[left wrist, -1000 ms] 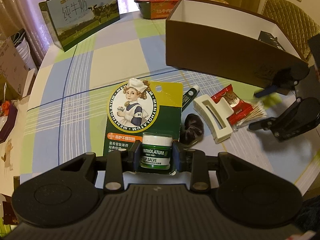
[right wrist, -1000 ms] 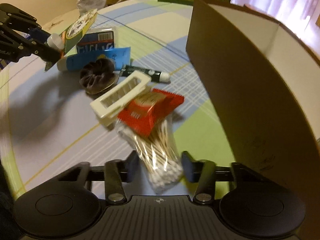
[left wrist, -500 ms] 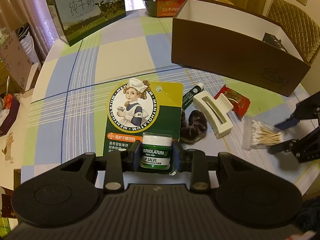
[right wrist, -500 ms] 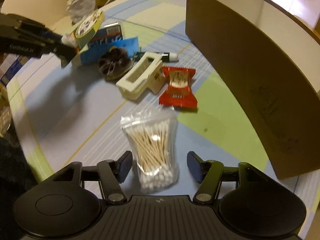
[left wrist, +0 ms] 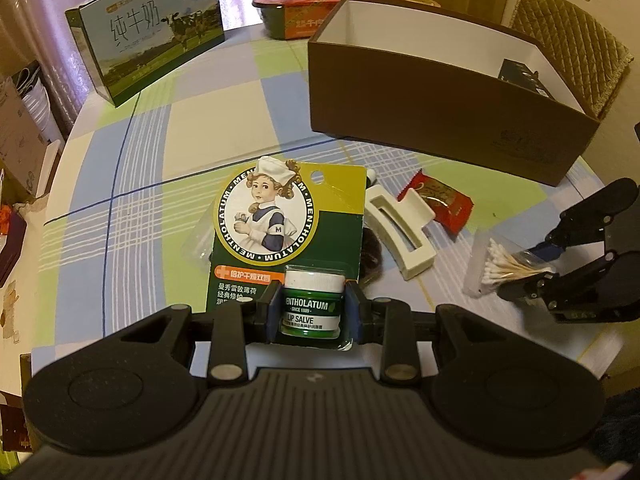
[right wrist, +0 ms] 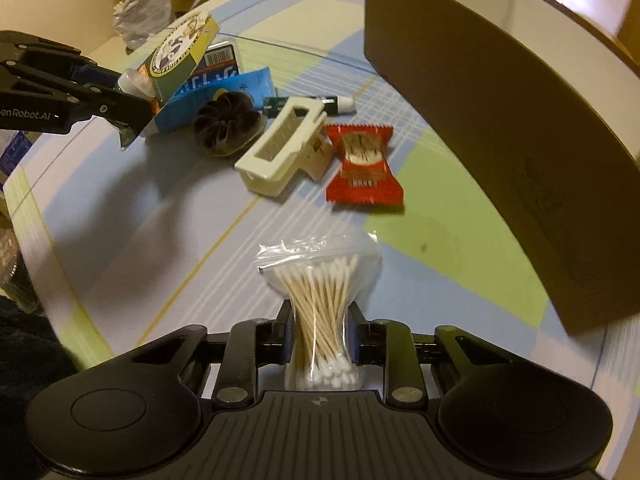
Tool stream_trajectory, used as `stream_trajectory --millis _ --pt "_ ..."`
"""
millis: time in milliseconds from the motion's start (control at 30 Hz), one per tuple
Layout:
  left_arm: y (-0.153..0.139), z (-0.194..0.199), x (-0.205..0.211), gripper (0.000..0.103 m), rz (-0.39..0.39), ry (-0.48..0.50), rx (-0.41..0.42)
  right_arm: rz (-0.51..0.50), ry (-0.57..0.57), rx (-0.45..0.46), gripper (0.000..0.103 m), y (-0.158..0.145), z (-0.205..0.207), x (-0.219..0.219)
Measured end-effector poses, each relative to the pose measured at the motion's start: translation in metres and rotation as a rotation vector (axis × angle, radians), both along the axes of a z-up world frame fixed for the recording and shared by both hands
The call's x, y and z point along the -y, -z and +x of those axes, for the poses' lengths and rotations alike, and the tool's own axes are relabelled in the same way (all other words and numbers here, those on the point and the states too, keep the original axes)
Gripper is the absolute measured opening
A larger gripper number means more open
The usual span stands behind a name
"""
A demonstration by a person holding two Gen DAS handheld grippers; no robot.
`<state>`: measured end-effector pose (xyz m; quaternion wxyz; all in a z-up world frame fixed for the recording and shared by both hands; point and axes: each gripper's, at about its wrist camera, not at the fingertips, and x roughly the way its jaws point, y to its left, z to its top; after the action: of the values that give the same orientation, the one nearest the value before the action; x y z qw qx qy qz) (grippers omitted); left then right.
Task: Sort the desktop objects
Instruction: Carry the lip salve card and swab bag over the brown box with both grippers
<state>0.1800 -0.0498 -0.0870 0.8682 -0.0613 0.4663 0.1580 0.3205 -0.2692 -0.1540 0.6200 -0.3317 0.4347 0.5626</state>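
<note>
My left gripper (left wrist: pixel 313 312) is shut on the green jar of a Mentholatum lip salve card (left wrist: pixel 288 216), held just above the table; the card (right wrist: pixel 180 46) also shows in the right wrist view. My right gripper (right wrist: pixel 320 332) is closing on a bag of cotton swabs (right wrist: pixel 320 280), and its pads pinch the bag at the middle. In the left wrist view that bag (left wrist: pixel 500 266) sits at the right between the right gripper's fingers (left wrist: pixel 536 268). The brown cardboard box (left wrist: pixel 420 108) stands open behind, with a dark item in its far corner.
Between the grippers lie a white hair claw clip (right wrist: pixel 280 152), a red sachet (right wrist: pixel 362 164), a dark scrunchie (right wrist: pixel 226 124), a blue tube (right wrist: pixel 224 88) and a dark green tube (right wrist: pixel 320 102). A milk carton box (left wrist: pixel 152 40) and a noodle bowl (left wrist: pixel 296 12) stand at the back.
The right gripper drew the swab bag away from the sachet and clip, opened wide around it, then closed and pinched it. The left gripper kept still with the lip salve.
</note>
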Motion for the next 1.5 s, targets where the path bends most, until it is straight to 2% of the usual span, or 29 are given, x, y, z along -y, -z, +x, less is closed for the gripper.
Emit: stream_trajectory --millis 267,633,1100,1267,1500 --pt "-0.009 0.009 0.010 0.028 0.005 0.050 0.027 0.042 0.097 -0.001 0.022 -0.032 0.006 0.016" --pt "-0.041 0.046 0.025 0.028 0.000 0.156 0.122 0.188 0.261 0.006 0.022 -0.091 0.035 0.025" --pt "-0.090 0.127 0.026 0.028 0.028 0.279 0.274 0.371 0.490 0.046 0.022 -0.155 0.115 -0.005" --pt "-0.098 0.167 0.021 0.028 0.017 0.296 0.285 0.374 0.548 0.038 0.022 -0.158 0.146 -0.022" --pt "-0.086 0.226 0.005 0.028 0.000 0.301 0.229 0.316 0.620 0.004 0.022 -0.138 0.182 -0.042"
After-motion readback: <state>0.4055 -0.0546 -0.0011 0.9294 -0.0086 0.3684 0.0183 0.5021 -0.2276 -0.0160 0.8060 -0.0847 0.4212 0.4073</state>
